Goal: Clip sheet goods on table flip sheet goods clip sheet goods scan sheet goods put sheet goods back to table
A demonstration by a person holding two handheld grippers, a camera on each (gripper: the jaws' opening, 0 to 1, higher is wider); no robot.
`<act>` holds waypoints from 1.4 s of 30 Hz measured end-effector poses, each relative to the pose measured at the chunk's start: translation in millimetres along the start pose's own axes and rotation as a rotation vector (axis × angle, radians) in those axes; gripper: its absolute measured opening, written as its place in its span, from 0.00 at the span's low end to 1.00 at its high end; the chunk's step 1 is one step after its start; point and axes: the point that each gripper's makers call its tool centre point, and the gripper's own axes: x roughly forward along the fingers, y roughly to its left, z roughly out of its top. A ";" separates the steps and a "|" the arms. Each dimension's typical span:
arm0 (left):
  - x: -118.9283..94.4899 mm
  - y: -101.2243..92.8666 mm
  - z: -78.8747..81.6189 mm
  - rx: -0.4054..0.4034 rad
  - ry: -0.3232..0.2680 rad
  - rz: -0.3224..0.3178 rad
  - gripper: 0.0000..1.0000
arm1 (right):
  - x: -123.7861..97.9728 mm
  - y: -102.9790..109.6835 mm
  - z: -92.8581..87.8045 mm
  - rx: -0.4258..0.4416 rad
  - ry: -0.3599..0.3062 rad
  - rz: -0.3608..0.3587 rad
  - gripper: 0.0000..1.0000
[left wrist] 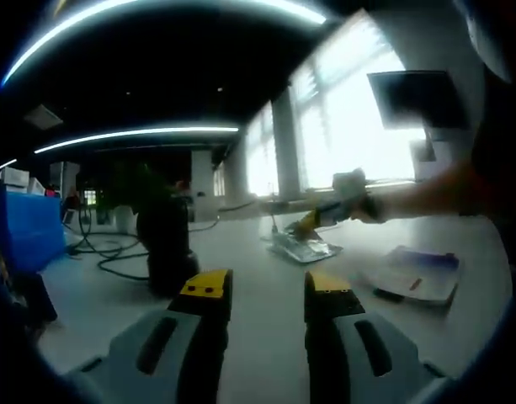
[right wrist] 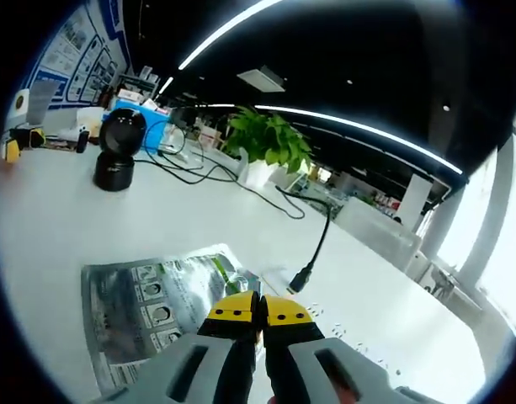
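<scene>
A silver printed packet lies flat on the white table. My right gripper has its yellow-tipped jaws pressed together on the packet's near right edge. In the left gripper view the same packet sits mid-table, and the right gripper, held by a person's arm, meets it from the right. My left gripper hovers low over the table, well short of the packet, open with nothing between its jaws. A second flat white and blue packet lies to the right.
A black round device stands on the table left of the packet, shown too as the black device. Black cables trail across the table, one plug lying close to the packet. A potted plant stands at the back.
</scene>
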 end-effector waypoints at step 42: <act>-0.2 3.1 -1.5 -0.010 0.003 -0.001 0.27 | -6.8 -33.2 -5.6 0.215 -0.006 -0.146 0.14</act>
